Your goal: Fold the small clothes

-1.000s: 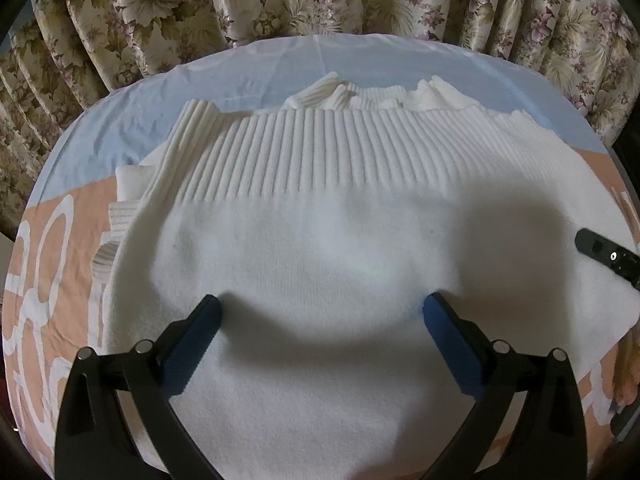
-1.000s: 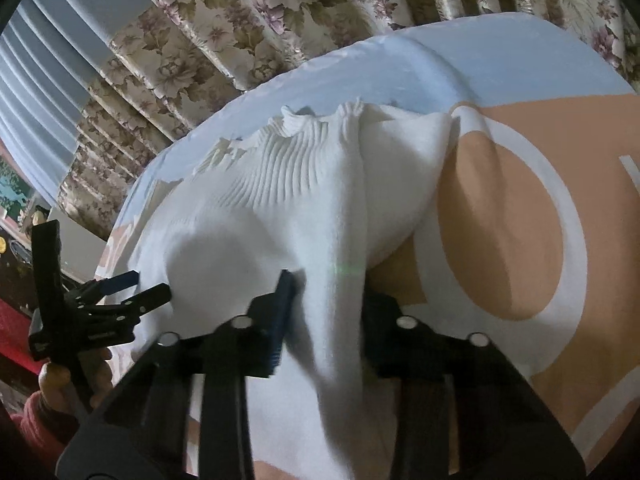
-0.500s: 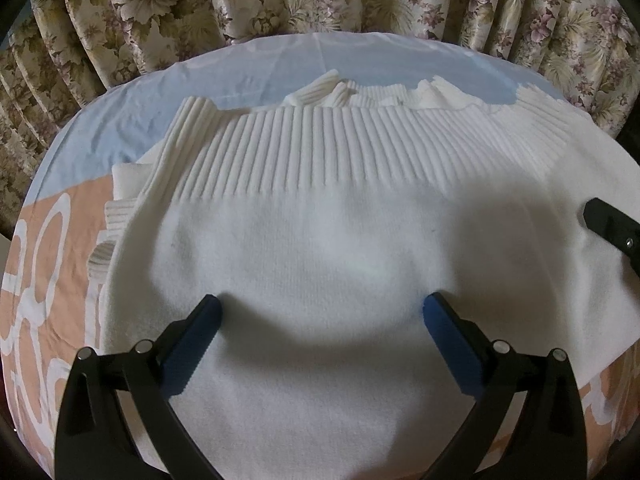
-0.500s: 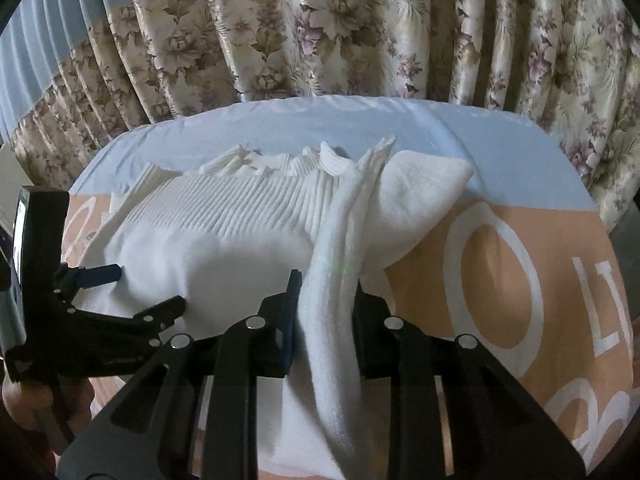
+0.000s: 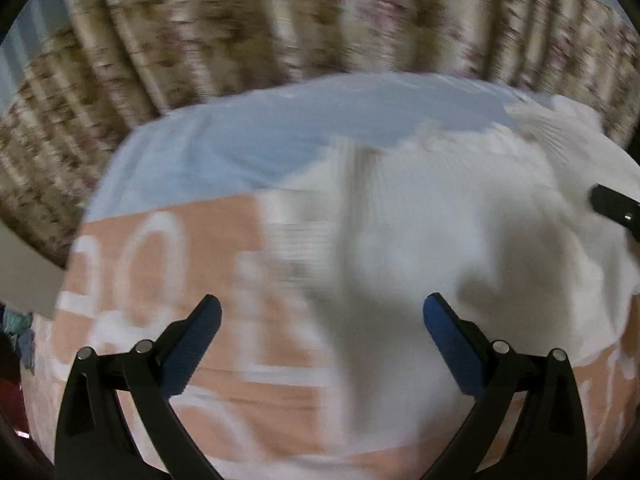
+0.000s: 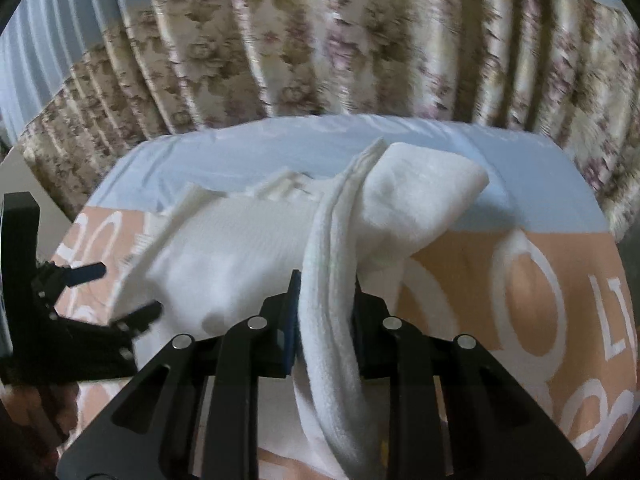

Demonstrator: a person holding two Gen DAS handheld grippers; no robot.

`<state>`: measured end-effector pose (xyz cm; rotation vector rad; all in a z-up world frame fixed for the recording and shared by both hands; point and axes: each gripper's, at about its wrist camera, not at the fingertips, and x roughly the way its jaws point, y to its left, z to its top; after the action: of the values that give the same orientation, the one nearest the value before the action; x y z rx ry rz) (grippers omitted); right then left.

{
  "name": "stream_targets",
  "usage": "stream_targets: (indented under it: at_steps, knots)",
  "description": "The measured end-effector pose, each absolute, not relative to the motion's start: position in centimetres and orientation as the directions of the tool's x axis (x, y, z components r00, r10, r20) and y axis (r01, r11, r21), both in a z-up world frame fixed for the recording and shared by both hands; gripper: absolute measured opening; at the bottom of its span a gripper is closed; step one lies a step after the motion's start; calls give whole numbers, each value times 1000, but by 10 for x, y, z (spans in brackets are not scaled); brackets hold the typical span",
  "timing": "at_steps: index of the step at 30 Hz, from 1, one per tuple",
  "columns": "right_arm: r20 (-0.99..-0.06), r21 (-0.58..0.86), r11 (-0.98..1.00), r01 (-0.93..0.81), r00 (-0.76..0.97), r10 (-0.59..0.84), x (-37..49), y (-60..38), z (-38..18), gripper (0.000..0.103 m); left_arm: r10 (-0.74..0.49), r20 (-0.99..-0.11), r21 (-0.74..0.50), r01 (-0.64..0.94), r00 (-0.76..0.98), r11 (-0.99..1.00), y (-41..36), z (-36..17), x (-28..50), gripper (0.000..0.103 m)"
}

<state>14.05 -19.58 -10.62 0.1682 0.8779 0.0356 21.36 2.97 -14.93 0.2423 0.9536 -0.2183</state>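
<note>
A white knit sweater [image 5: 460, 220] lies on the bed, blurred, in the right half of the left wrist view. My left gripper [image 5: 322, 322] is open and empty above the sweater's left edge and the bedsheet [image 5: 168, 264]. My right gripper [image 6: 326, 304] is shut on a doubled edge of the sweater [image 6: 328, 276], which hangs through the jaws. The rest of the sweater [image 6: 240, 248] spreads to the left. The left gripper [image 6: 92, 292] shows at the left of the right wrist view, and a right fingertip [image 5: 614, 206] at the right edge of the left wrist view.
The bedsheet [image 6: 500, 292] is peach with large white letters and has a pale blue band [image 6: 280, 140] at the far side. Floral curtains [image 6: 360, 40] hang right behind the bed. A pale wall edge [image 5: 24, 276] shows at the left.
My left gripper has swung left, off the middle of the sweater, and now sits over its left edge and the sheet. My right gripper keeps its grip on the sweater edge and has turned slightly.
</note>
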Motion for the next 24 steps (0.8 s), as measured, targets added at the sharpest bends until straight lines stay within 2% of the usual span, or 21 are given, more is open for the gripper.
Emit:
stream_targets:
  at_steps: [6, 12, 14, 15, 20, 22, 24]
  knots:
    - [-763, 109, 988, -106, 629, 151, 170, -98, -90, 21, 25, -796, 144, 149, 605, 978, 118, -130, 230, 102]
    - [-860, -7, 979, -206, 500, 99, 188, -4, -147, 22, 49, -804, 124, 85, 593, 989, 159, -133, 229, 102]
    - [-863, 4, 975, -221, 491, 115, 183, 1, -153, 27, 50, -808, 126, 89, 587, 988, 163, -136, 226, 102]
    - [-859, 23, 972, -235, 492, 140, 180, -1, -150, 34, 49, -808, 130, 95, 587, 987, 163, -137, 225, 102]
    - [-822, 58, 945, -321, 522, 227, 148, -21, -103, 51, 54, -791, 193, 164, 609, 967, 141, -136, 219, 102]
    - [-805, 33, 942, -335, 549, 224, 127, -39, -85, 65, 50, -783, 221, 202, 620, 954, 130, -133, 217, 102]
    - [-788, -47, 952, -303, 596, 151, 113, -59, -72, 66, 38, -780, 228, 227, 624, 947, 122, -129, 215, 102]
